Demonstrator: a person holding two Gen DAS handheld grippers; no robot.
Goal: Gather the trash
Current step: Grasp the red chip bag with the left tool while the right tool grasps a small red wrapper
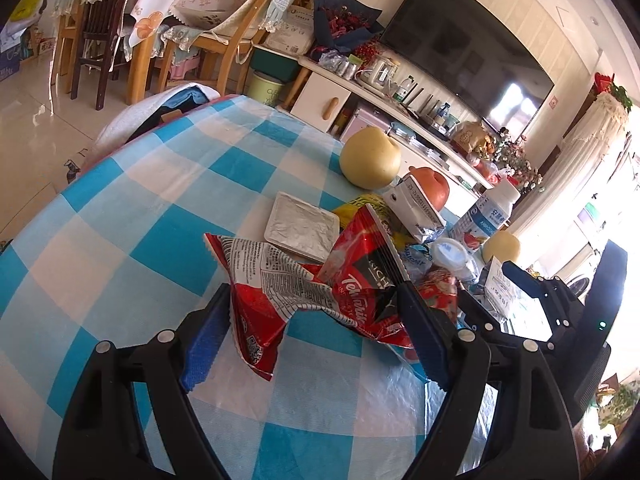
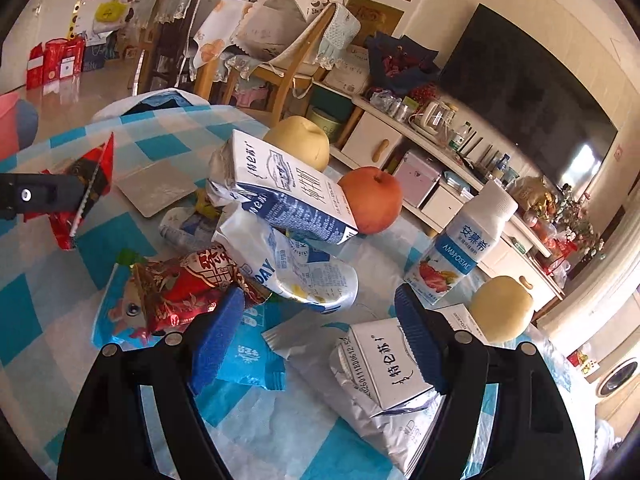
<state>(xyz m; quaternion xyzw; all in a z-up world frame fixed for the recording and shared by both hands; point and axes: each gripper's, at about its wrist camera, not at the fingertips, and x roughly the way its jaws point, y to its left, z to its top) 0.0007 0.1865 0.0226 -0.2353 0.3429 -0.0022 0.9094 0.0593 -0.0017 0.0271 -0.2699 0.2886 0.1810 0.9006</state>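
Note:
A crumpled red snack wrapper (image 1: 304, 292) lies on the blue-checked tablecloth (image 1: 168, 200) between the open fingers of my left gripper (image 1: 314, 300); the pads do not press it. In the right wrist view that wrapper (image 2: 86, 184) and the left gripper's fingers (image 2: 44, 196) show at far left. My right gripper (image 2: 320, 300) is open over a trash pile: a crushed milk carton (image 2: 384, 372), a blue wrapper (image 2: 244, 356), a white pouch (image 2: 296, 264), a red patterned wrapper (image 2: 188, 292) and a tilted milk carton (image 2: 288, 188).
A silver foil tray (image 1: 302, 226) lies behind the red wrapper. Yellow pears (image 1: 370, 156) (image 2: 502, 308), a red apple (image 2: 370, 198) and an upright yoghurt bottle (image 2: 464, 244) stand among the trash. Chairs, a TV cabinet and a TV stand beyond the table edge.

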